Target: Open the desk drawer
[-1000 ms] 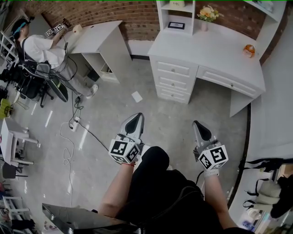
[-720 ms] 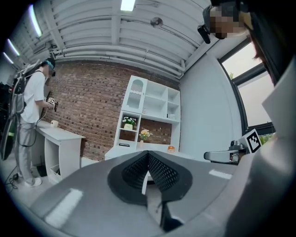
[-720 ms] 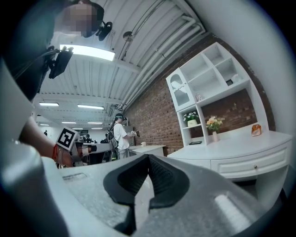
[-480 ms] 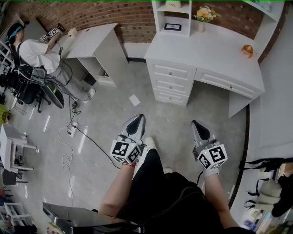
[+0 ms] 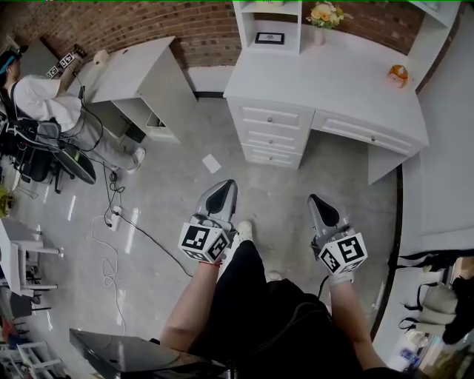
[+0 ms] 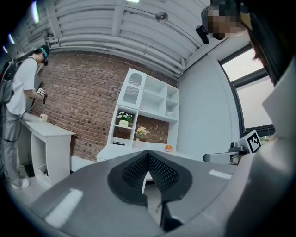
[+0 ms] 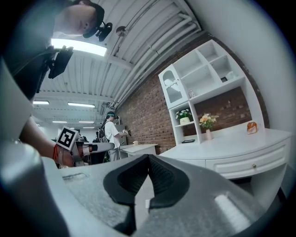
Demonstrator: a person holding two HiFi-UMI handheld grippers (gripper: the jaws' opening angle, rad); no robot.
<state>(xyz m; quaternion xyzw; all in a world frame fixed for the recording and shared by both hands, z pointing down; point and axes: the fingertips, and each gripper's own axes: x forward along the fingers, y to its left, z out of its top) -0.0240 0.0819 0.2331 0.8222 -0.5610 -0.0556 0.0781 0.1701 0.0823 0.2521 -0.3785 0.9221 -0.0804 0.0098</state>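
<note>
Head view: my left gripper [image 5: 221, 186] and right gripper [image 5: 317, 200] are held level over the floor [image 5: 174, 185], each with jaws pressed together on nothing. The white desk [image 5: 333, 78] stands ahead against the brick wall [image 5: 148, 22], its drawers [image 5: 274, 118] all shut, well apart from both tips. A sheet of paper [image 5: 212, 163] and a cable [image 5: 152, 231] lie to the left. A person [image 5: 37, 96] sits at a second desk [image 5: 126, 63].

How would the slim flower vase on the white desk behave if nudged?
The flower vase looks tall and narrow, top-heavy with blooms, so it would probably tip rather than slide. It seems light, possibly breakable. The smooth desk top likely offers little grip.
</note>
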